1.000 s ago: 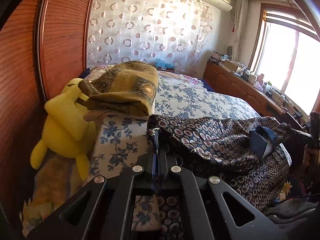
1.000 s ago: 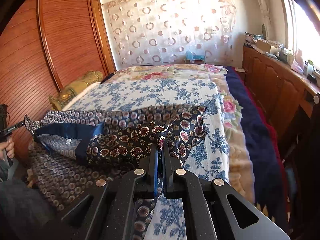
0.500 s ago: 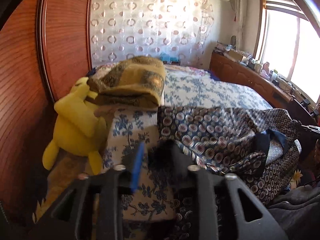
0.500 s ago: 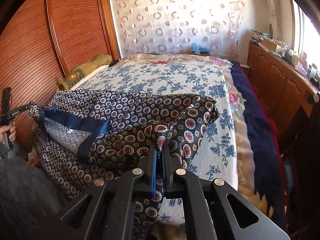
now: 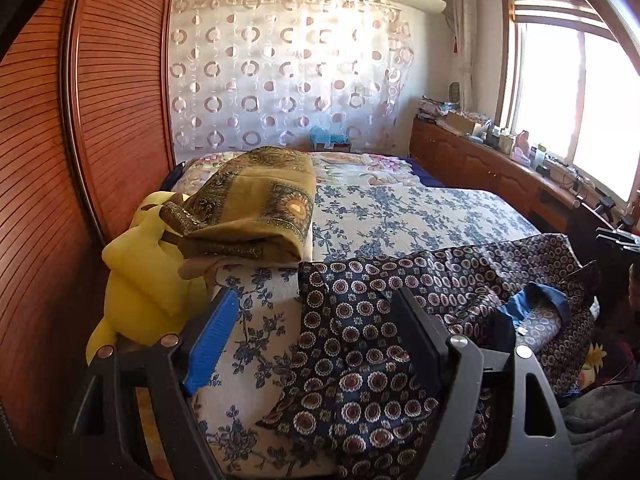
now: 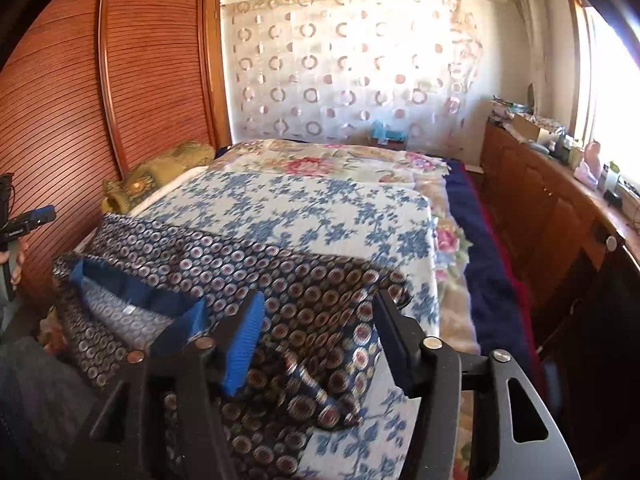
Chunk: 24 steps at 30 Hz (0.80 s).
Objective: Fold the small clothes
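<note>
Both grippers — left (image 5: pixel 316 328), right (image 6: pixel 320 334) — are opening, jaws apart w/ nothing pinched; the garment (image 6: pixel 304 280) (patterned, navy lining) is lying on the bed's (image 6: pixel 320 208) near edge.

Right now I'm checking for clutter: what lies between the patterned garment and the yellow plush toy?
Only bare blue-flowered bedspread separates the patterned garment from the yellow plush toy, seen in the left wrist view.

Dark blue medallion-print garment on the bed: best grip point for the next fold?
Probably the near hem corner of the dark blue medallion-print garment, taken from the bed's near edge. It lies flat and loose there. Right gripper is opening over it, nothing pinched; left gripper likewise.
</note>
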### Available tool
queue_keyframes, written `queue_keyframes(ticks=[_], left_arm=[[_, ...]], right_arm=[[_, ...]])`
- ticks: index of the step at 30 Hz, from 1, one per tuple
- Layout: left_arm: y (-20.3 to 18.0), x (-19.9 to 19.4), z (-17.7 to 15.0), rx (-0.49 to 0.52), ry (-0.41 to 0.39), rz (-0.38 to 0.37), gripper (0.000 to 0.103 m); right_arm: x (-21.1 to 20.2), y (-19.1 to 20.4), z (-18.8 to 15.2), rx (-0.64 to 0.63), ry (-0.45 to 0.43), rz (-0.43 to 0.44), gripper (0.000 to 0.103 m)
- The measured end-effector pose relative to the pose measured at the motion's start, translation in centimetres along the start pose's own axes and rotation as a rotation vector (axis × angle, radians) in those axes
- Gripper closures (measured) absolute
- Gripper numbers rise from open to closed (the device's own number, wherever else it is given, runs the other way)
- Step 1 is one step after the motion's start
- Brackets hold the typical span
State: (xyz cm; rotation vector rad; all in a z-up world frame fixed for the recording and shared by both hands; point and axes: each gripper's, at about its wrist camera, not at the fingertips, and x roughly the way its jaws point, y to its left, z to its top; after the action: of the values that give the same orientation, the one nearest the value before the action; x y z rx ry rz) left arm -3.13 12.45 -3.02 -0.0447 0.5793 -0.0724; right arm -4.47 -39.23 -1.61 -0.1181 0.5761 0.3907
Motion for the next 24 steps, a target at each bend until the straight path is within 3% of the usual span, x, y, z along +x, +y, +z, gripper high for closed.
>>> queue_keyframes(ticks=[4,11,15,20,24], left_arm=[[-0.2,0.7,-0.2,-0.009,0.013,-0.011,0.024],[0.1,2.0,-0.3,-0.017,0.047,-0.002,0.024],[0.5,2.3,0.0,-0.033,0.041,-0.006,0.024],[0.5,3.3,0.5,-0.033,0.052,-0.019,0.024],[0.5,4.9,1.5,-0.019,0.07,-0.022,0.024]], right_arm=[[2.8,-0.8,0.0,0.019,0.02,-0.018,0.038],[10.0,-3.1,0.0,0.107,0.141,-0.049,0.038],[12.5,-4.2,0.3,0.132,0.19,-0.11,0.038],[14.3,-3.9,0.6,0.154,0.232,-0.077,0.038],[14.9,-3.0,0.8,0.125,0.238,-0.098,0.037]])
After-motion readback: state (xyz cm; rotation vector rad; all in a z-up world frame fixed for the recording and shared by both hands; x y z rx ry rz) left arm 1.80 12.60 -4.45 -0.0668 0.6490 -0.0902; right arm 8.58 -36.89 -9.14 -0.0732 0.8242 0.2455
